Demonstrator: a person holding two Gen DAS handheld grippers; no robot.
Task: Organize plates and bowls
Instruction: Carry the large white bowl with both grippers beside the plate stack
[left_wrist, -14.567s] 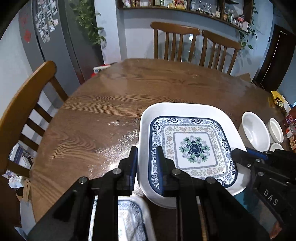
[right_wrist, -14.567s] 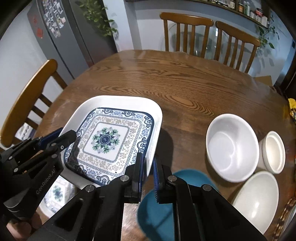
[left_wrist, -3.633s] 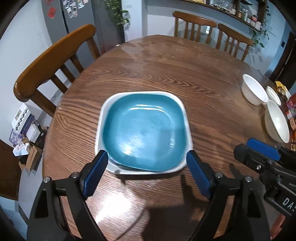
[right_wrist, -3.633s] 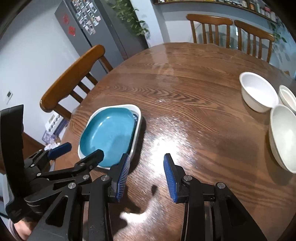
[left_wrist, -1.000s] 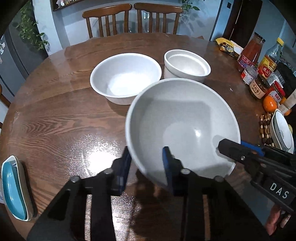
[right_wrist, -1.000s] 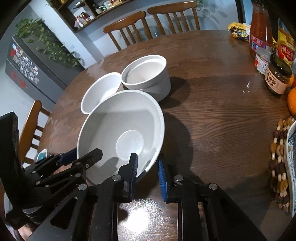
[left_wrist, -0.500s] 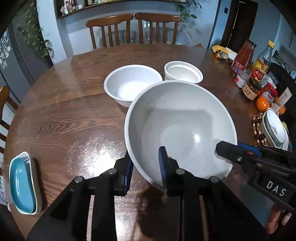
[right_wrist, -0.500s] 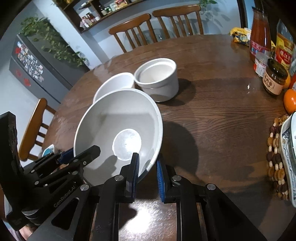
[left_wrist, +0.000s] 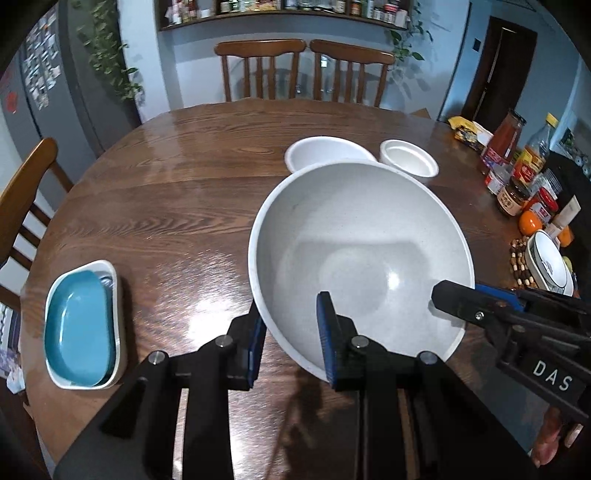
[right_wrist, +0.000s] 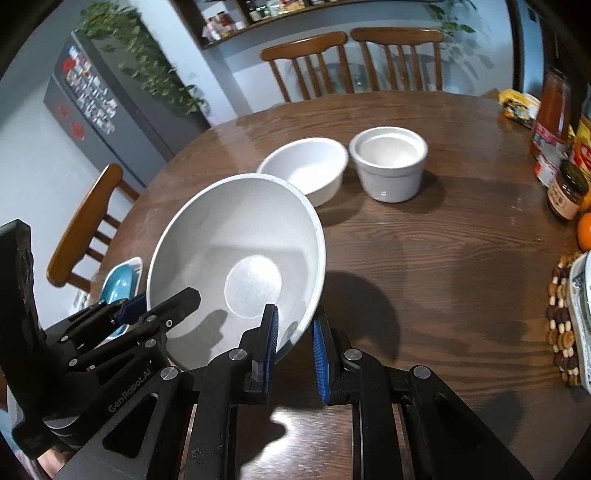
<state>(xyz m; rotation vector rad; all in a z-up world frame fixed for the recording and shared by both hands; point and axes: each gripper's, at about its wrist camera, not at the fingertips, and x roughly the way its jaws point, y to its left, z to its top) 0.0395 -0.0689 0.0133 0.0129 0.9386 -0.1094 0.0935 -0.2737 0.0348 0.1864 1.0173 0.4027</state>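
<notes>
The big grey bowl is up off the table, tipped a little, carried over the wood between both claws. The left gripper pinches the near rim, one pad inside the bowl and one outside; the right gripper is clamped on the rim at the other side the same way. To my eye this carry wants both hands travelling together and level with each other, so the rim doesn't twist out of either pinch, and a soft set-down flat on its base, probably beside the plates or as the bottom of a bowl stack.

It's a wide, shallow bowl, pale speckled grey, matte, with a flat round floor and a thin rim. Beyond it sit a white bowl and a smaller white pot, near each other. Far left, by the table's edge, the blue plate lies nested in a white dish.
</notes>
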